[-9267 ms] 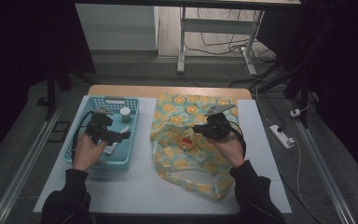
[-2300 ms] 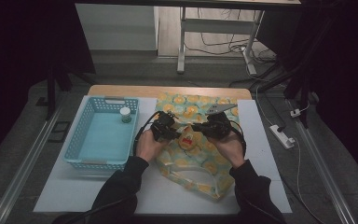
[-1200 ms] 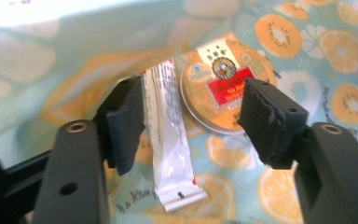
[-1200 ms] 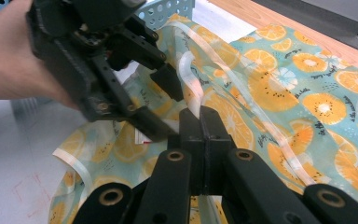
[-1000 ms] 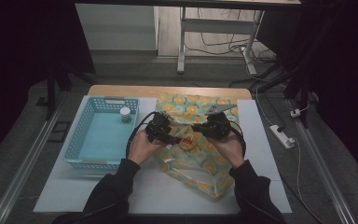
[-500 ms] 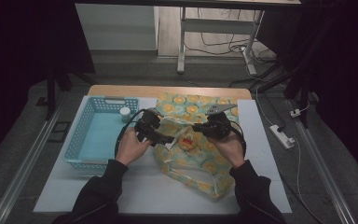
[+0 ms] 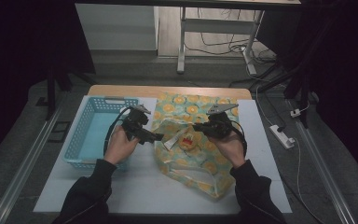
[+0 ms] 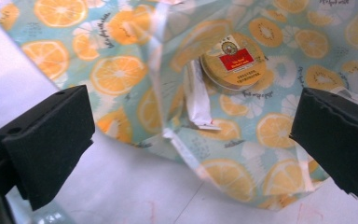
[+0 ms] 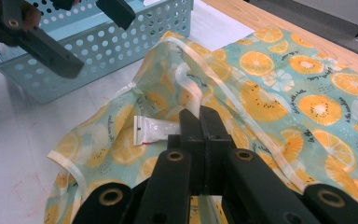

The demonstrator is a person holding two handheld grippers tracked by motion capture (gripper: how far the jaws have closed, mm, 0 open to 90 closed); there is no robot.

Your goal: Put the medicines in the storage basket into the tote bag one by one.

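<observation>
An orange-print bag (image 7: 200, 158) lies on the white table with its mouth facing left. My right gripper (image 7: 199, 127) is shut on the bag's upper rim (image 9: 242, 107) and holds it lifted; its jaws (image 9: 199, 122) are pressed together on the fabric. Inside the bag lie a round tin with a red label (image 8: 233, 65) and a small white packet (image 8: 198, 105), the packet (image 9: 156, 128) just ahead of the right jaws. My left gripper (image 7: 151, 131) hovers left of the bag mouth; its jaws (image 8: 191, 140) have just been opening and stand wide with nothing between them.
A light blue perforated basket (image 7: 91, 140) stands left of the bag, close behind the left hand; its wall (image 9: 135, 46) is near the bag mouth. A power strip (image 7: 282, 136) lies on the floor beyond the table's right edge.
My left gripper has drawn back leftward from the bag mouth toward the basket, rising slightly, and its jaws have spread. The right gripper has kept still on the bag rim.
</observation>
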